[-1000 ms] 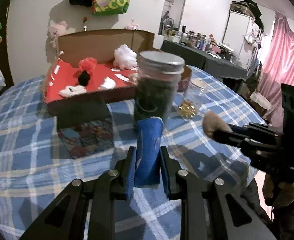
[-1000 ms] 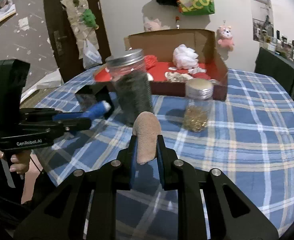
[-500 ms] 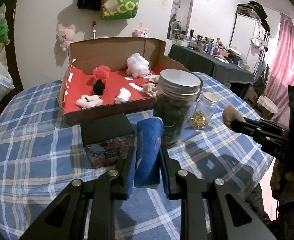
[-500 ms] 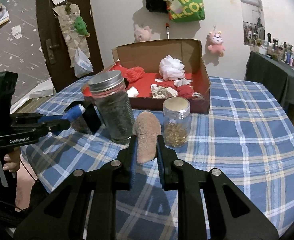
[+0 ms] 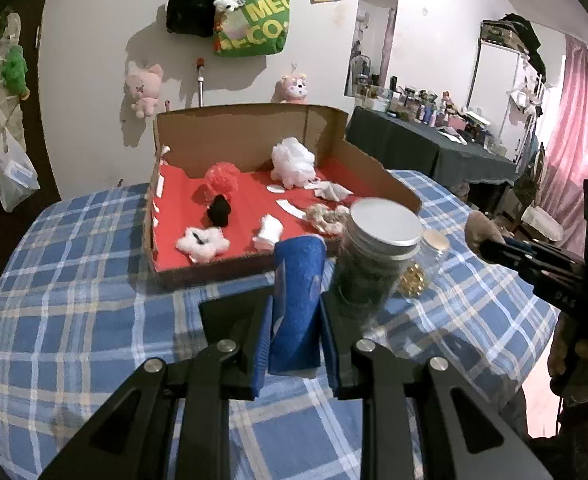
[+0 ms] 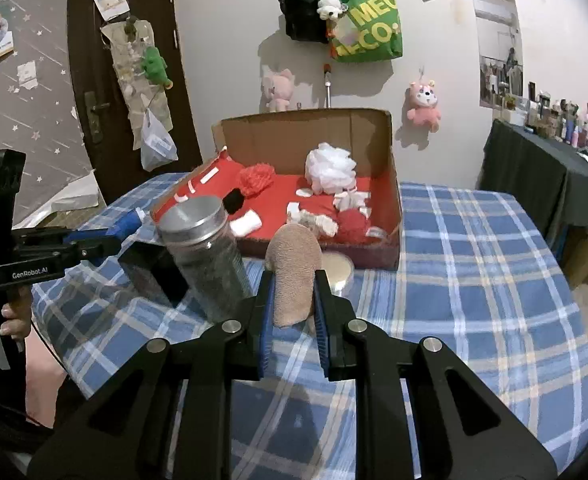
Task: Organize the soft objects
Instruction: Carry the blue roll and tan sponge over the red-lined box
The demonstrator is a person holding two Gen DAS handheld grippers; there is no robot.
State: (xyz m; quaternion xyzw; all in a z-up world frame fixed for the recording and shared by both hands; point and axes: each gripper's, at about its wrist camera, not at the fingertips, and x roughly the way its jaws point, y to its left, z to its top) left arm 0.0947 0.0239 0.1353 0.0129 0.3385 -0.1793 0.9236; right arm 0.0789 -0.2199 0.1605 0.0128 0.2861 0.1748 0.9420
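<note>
I find the cardboard box (image 5: 249,184) at frame centre on the table (image 5: 73,320), holding the pom-poms (image 5: 292,161). The lidded jar (image 5: 374,264) stands before its right corner, the small jar (image 5: 422,264) just right.

My left wrist camera sits just behind my left gripper (image 5: 296,316), above the checked table (image 5: 73,312), facing forward along the fingers toward the cardboard box (image 5: 253,216) — near, straight ahead. My right wrist camera looks the same way over my right gripper (image 6: 294,300), from further right, so the box (image 6: 314,200) lies ahead and slightly left. Both views share the box, the tall jar (image 5: 374,264) (image 6: 209,256) and the wall — and each catches the other gripper at its edge.
</note>
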